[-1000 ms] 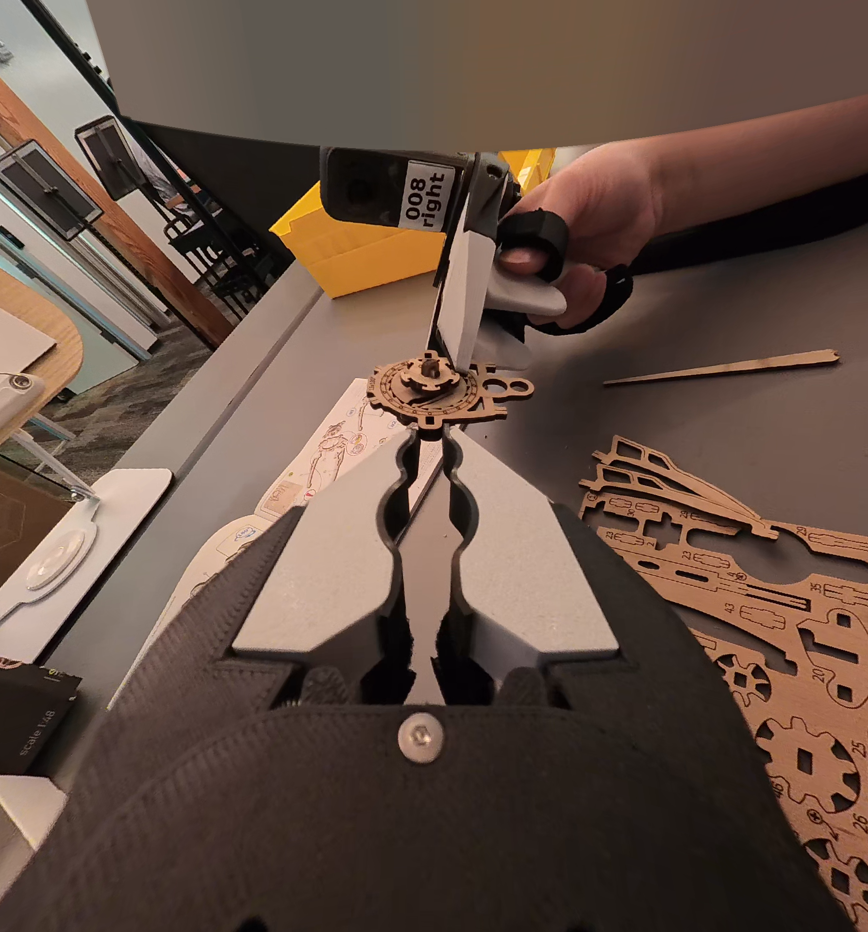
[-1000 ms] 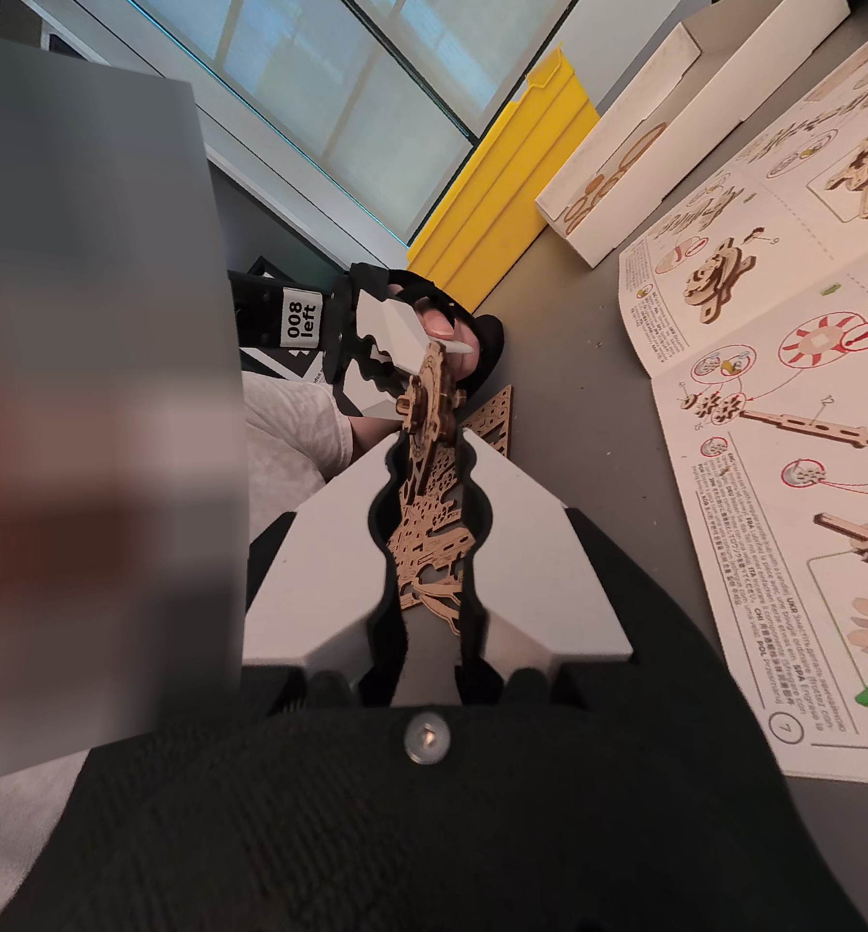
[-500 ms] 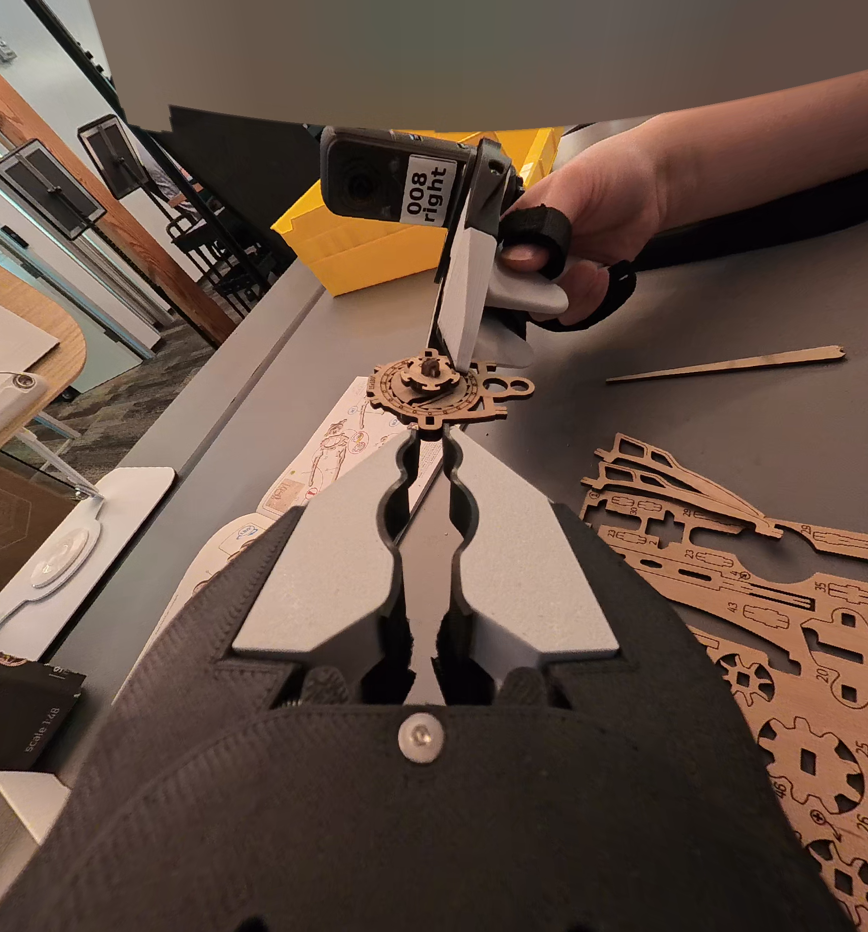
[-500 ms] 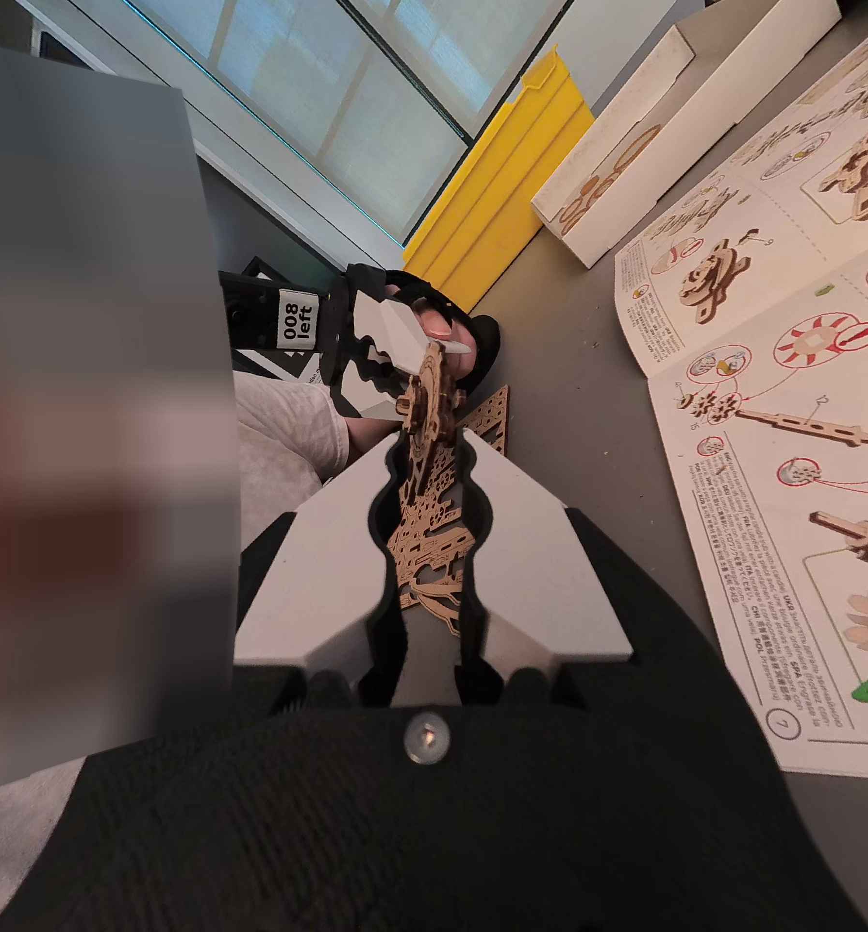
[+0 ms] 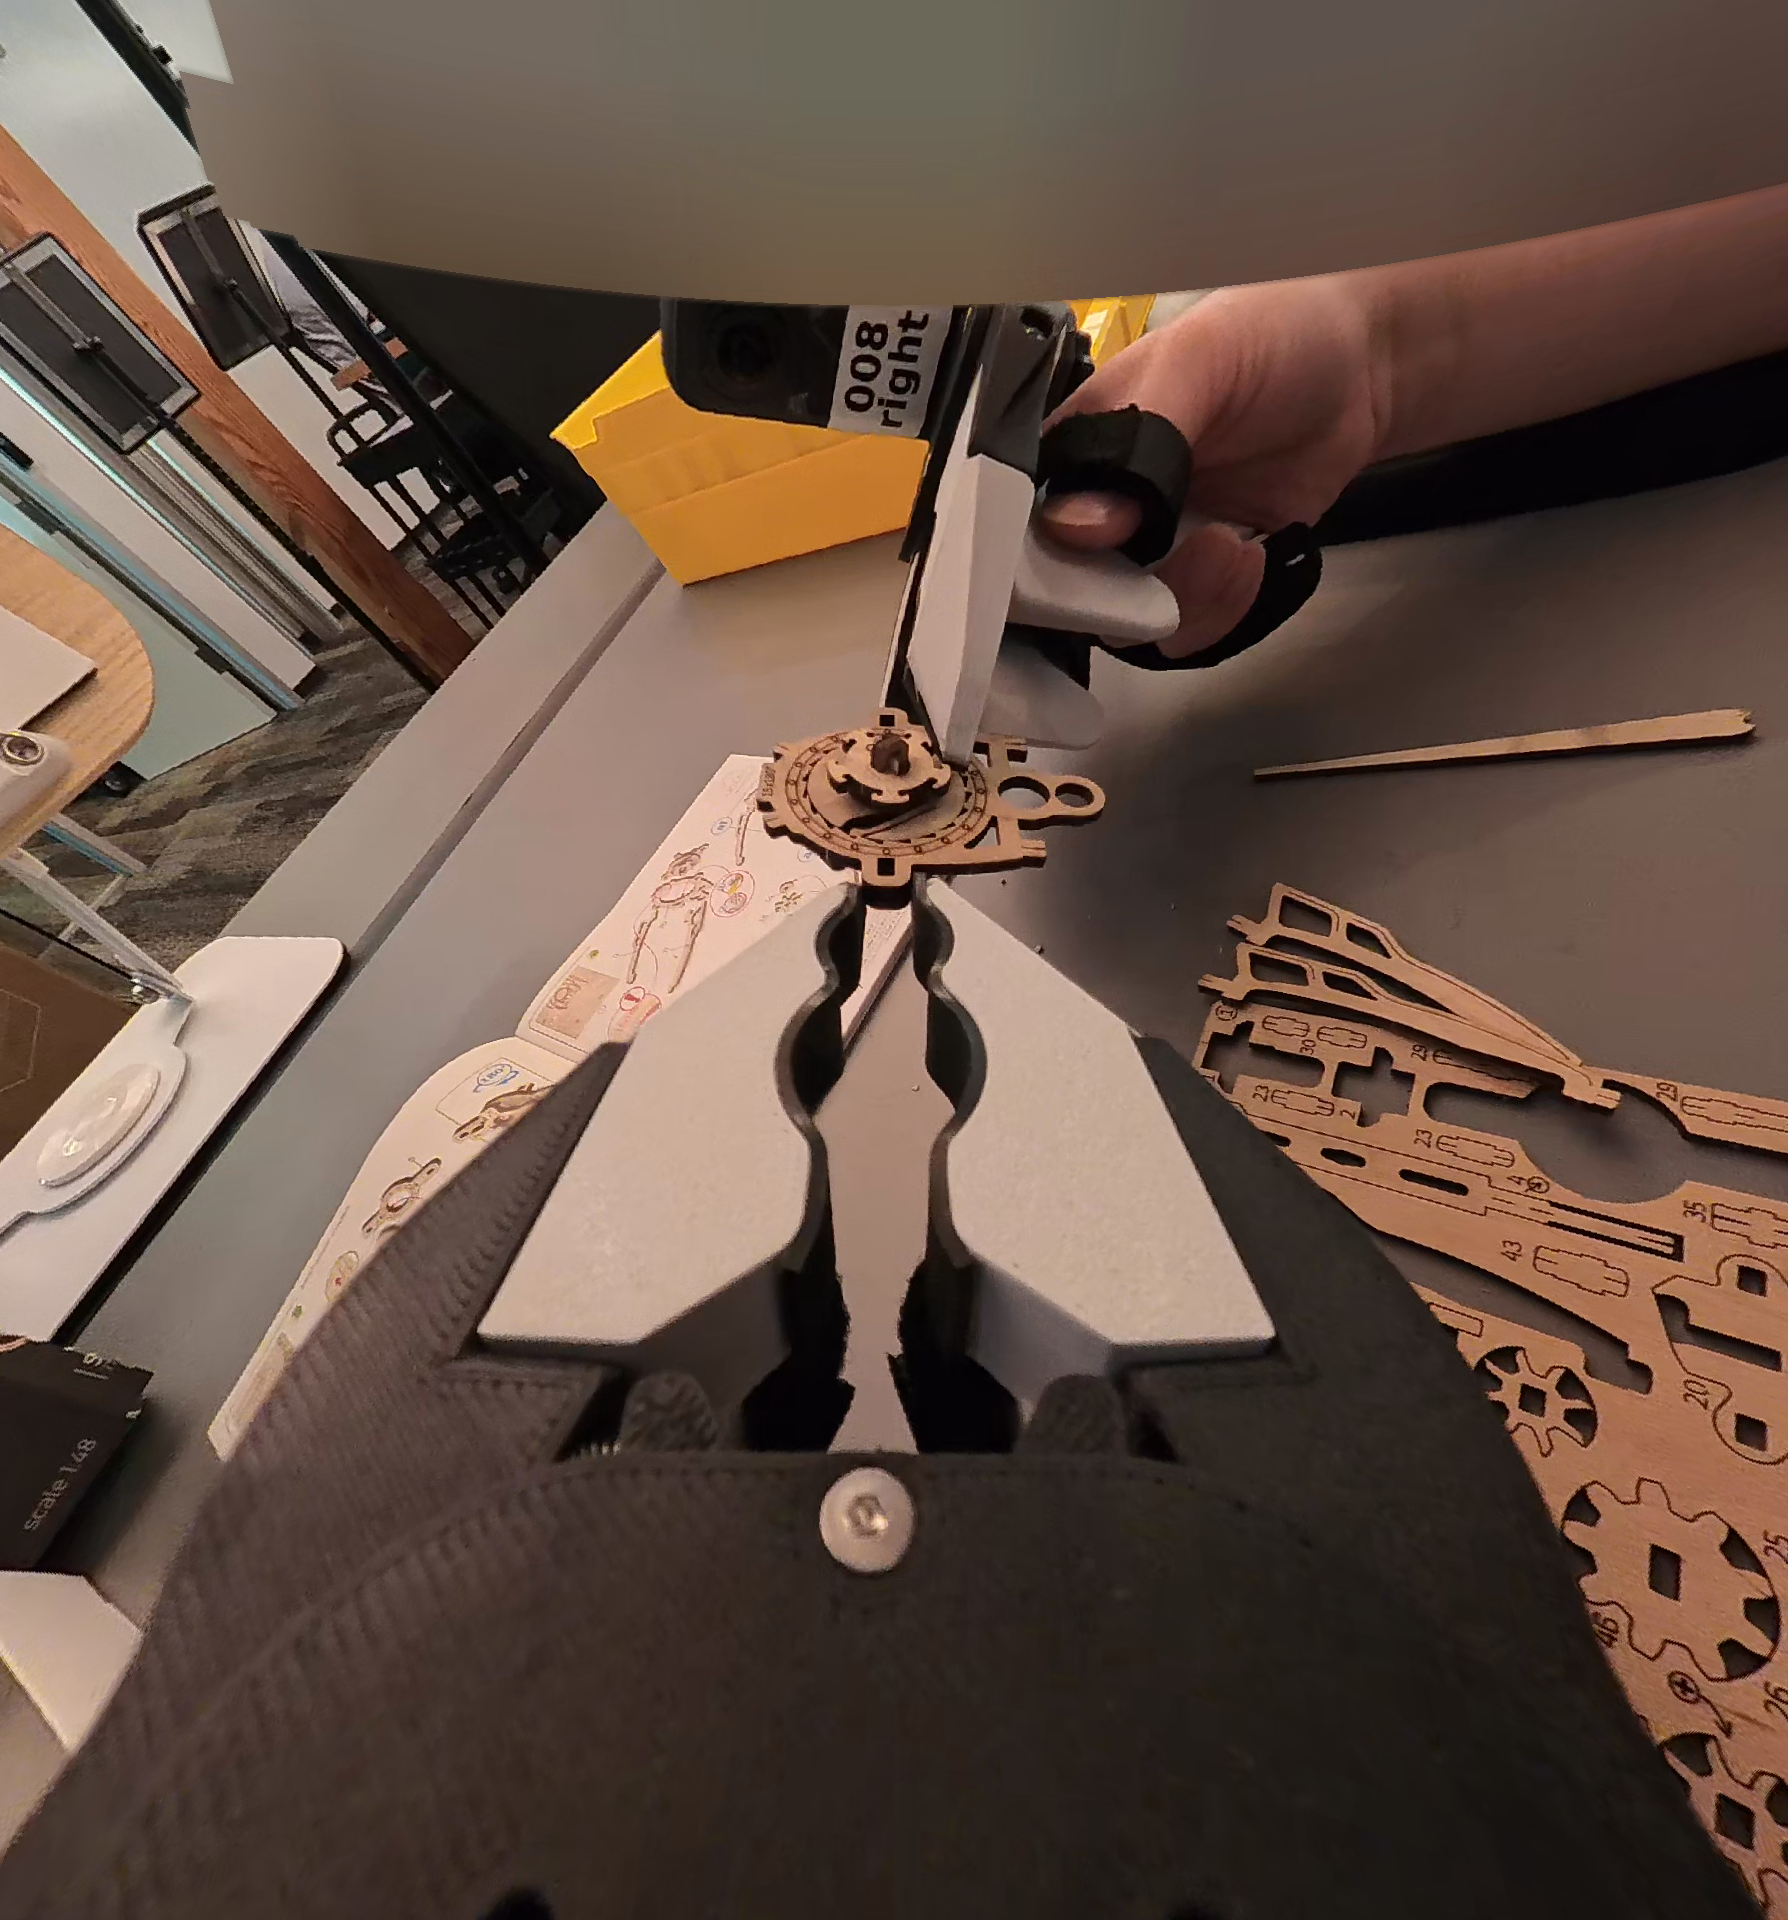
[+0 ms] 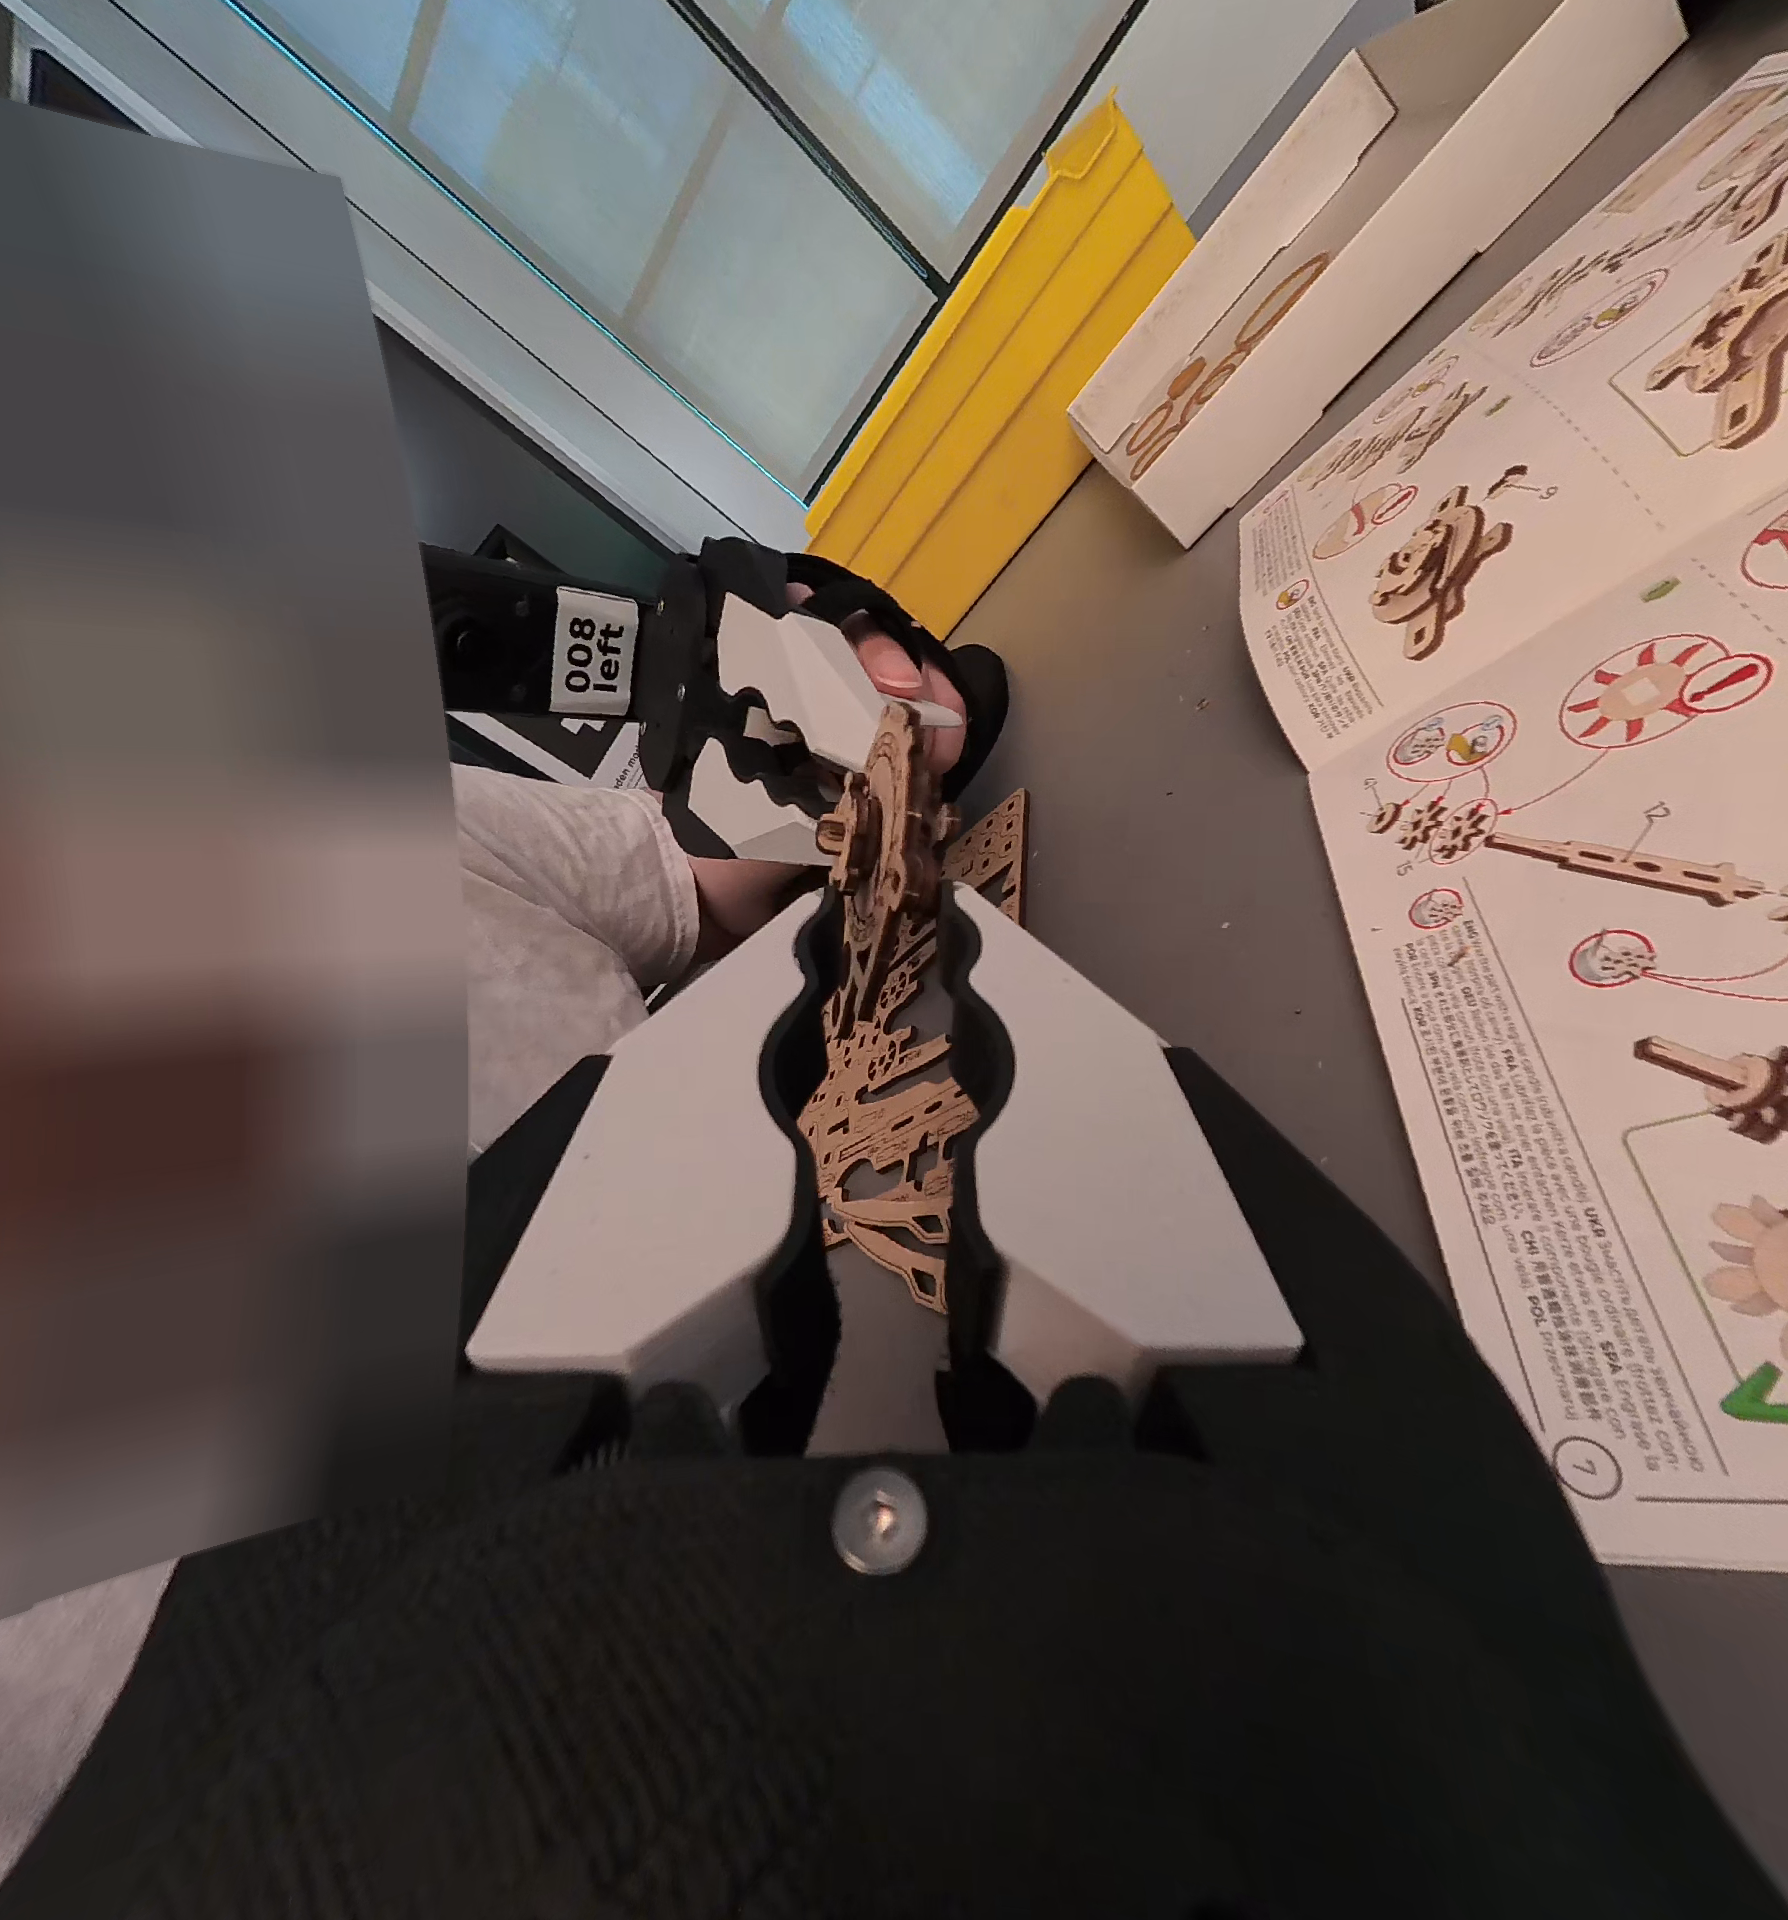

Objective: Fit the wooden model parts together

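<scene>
A round wooden gear assembly (image 5: 895,805) on a flat fretwork plate is held in the air between both grippers. My left gripper (image 5: 885,883) is shut on a tab at the disc's near edge. My right gripper (image 5: 947,743) comes down from above, beside the hub. In the right wrist view the assembly (image 6: 874,831) stands edge-on between my right gripper's (image 6: 888,902) fingers, which are shut on the plate. The left gripper (image 6: 869,758) clamps the assembly's far end there. A hand holds each gripper.
A sheet of laser-cut wooden parts (image 5: 1596,1299) lies on the grey table at the right, with a thin wooden stick (image 5: 1492,753) behind it. An open instruction booklet (image 6: 1596,831), a white box (image 6: 1337,260) and a yellow bin (image 6: 1004,416) lie beyond. The table edge (image 5: 433,831) runs at left. My two grippers' fingertips are within a few centimetres of each other. From either gripper's tips it is about 15 cm to the thin wooden stick (image 5: 1492,753).
Almost nothing. The right gripper's body has shifted slightly; the assembly stays clamped between both grippers in the same place.
</scene>
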A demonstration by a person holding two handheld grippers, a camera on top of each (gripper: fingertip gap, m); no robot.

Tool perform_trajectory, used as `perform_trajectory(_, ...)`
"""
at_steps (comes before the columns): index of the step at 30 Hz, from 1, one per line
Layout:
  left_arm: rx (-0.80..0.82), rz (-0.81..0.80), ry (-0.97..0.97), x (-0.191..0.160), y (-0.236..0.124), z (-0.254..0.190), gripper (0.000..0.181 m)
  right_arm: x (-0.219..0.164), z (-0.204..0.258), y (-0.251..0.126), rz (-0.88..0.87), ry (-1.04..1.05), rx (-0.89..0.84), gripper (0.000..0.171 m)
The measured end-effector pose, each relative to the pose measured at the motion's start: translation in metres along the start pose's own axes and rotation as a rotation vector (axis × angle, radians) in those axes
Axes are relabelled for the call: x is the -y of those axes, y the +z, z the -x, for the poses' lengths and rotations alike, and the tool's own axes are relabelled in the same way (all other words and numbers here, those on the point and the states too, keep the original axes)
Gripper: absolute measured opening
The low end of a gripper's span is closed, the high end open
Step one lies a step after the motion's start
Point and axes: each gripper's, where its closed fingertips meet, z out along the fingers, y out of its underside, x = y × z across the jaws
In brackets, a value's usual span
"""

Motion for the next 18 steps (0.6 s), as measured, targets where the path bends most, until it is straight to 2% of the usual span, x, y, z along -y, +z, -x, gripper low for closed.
perform_trajectory(12,0.03,0.027,-0.086,-0.009,0.001,0.013,0.002,0.008,-0.004,-0.005,-0.044,-0.006,-0.028,0.015)
perform_trajectory(18,0.002,0.033,-0.199,-0.013,0.002,0.017,0.009,0.013,-0.004,-0.008,-0.072,-0.017,-0.04,0.015)
